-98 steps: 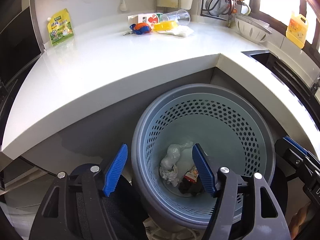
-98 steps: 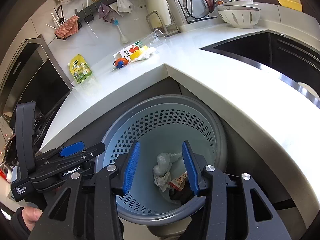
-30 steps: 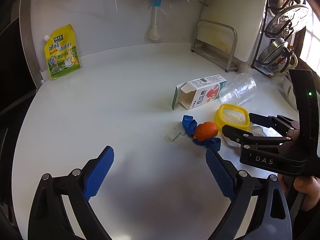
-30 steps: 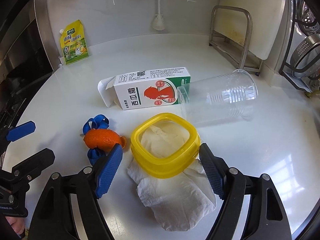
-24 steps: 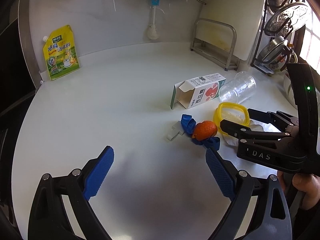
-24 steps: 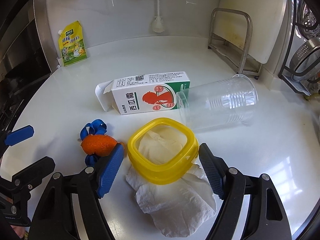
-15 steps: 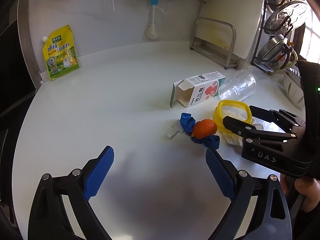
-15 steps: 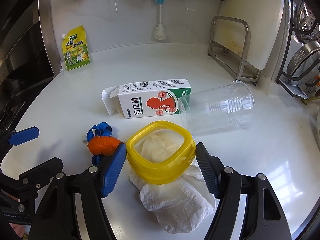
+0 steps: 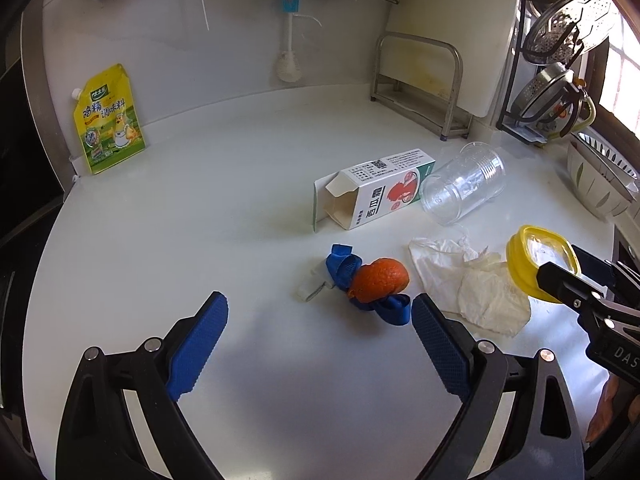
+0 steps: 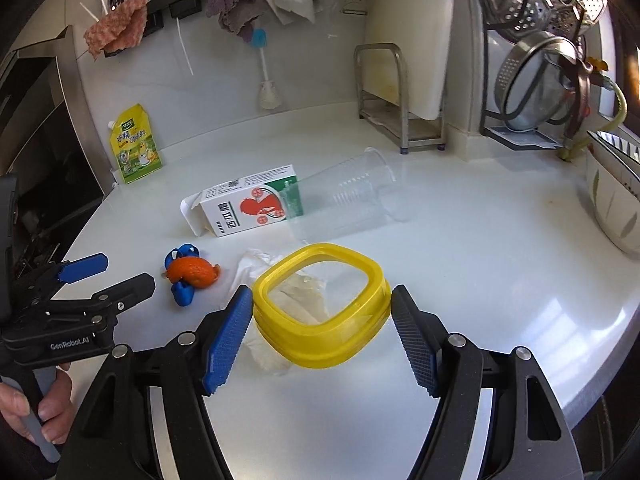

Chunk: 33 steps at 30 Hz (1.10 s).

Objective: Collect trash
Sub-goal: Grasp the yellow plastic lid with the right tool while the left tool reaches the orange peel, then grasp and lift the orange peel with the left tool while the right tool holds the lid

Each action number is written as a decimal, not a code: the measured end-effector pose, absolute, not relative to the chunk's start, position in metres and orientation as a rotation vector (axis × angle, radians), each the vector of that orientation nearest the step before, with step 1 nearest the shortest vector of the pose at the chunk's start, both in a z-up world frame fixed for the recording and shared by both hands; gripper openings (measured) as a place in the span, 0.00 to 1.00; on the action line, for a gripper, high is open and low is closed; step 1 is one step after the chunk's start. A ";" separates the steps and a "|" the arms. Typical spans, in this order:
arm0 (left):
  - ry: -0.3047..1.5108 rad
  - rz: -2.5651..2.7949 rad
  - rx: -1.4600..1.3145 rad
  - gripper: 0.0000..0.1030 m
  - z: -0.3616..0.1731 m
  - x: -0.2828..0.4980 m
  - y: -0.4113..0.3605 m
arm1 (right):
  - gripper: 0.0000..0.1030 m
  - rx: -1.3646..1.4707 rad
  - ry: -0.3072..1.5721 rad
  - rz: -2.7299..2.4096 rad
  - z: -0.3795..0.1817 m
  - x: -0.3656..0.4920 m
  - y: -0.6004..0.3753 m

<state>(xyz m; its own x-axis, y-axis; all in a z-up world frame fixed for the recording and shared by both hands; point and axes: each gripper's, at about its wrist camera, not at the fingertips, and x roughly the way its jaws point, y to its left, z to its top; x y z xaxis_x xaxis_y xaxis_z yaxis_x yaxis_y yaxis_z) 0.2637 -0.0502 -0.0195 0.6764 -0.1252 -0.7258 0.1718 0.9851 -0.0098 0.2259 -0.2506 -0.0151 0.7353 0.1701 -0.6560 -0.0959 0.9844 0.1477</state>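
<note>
My right gripper (image 10: pixel 322 300) is shut on a yellow plastic lid (image 10: pixel 320 354) and holds it tilted above the white counter. The crumpled white tissue (image 9: pixel 472 288) that lay under it rests on the counter. My left gripper (image 9: pixel 320 308) is open and empty, low over the counter. Just beyond its right finger lie an orange peel (image 9: pixel 380 280) and a scrap of blue wrapper (image 9: pixel 342 266). Farther back, an opened white carton (image 9: pixel 376 196) and a clear plastic cup (image 9: pixel 464 188) lie on their sides, touching each other.
A yellow seasoning pouch (image 9: pixel 108 120) leans on the back wall at the left. A metal rack (image 9: pixel 420 80) with a cutting board stands at the back right. A white colander bowl (image 9: pixel 600 184) sits at the far right. A person's hand (image 10: pixel 24 412) grips the left tool.
The right jaws have narrowed onto the yellow lid and lifted it off the tissue, carrying it right. The left gripper has drifted a little closer to the peel.
</note>
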 end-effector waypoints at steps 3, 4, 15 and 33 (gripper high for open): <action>0.800 -0.161 0.090 0.89 -0.017 0.269 -0.066 | 0.66 0.147 0.730 0.123 -0.015 0.220 -0.269; 0.797 -0.155 0.102 0.89 -0.016 0.271 -0.071 | 0.66 0.166 0.730 0.115 -0.016 0.219 -0.276; 0.884 -0.126 0.091 0.77 -0.026 0.296 -0.086 | 0.66 0.272 0.740 0.112 -0.020 0.222 -0.303; 0.917 -0.124 0.124 0.39 -0.033 0.297 -0.096 | 0.66 0.318 0.733 0.134 -0.017 0.224 -0.307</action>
